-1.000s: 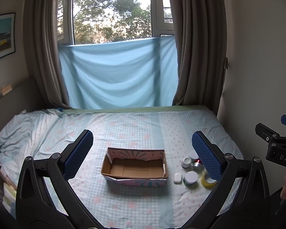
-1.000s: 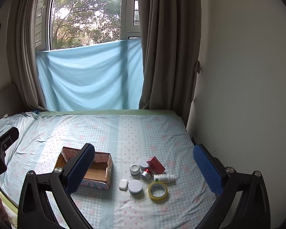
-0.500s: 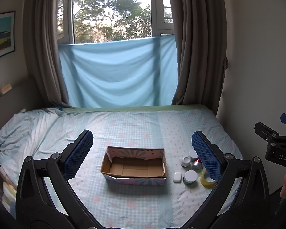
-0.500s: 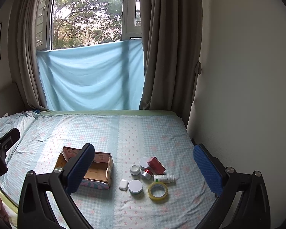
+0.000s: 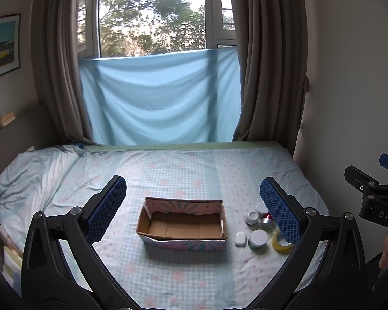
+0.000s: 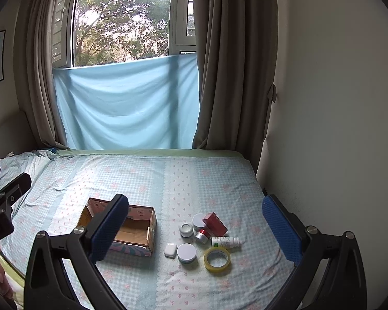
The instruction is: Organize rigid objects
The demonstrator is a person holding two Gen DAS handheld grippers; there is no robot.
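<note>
Left wrist view: the left tool (image 5: 194, 204) hangs wide open and holds nothing above a bed (image 5: 183, 165). An open cardboard box (image 5: 182, 223) sits on the bed, with small jars (image 5: 257, 237) just to its right.

Right wrist view: the right tool (image 6: 196, 222) is also spread wide, gripping nothing. Beside the box (image 6: 139, 228) lie a white case (image 6: 170, 249), a tape roll (image 6: 217, 259), a red carton (image 6: 216, 223) and a small bottle (image 6: 225, 241).

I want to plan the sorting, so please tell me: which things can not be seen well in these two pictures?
- Red box: left wrist view, hidden behind the left claw finger.
- White bottle: label too small to read; unseen in left wrist view.
- Cardboard box: right wrist view, inside partly covered by the right claw finger.
</note>
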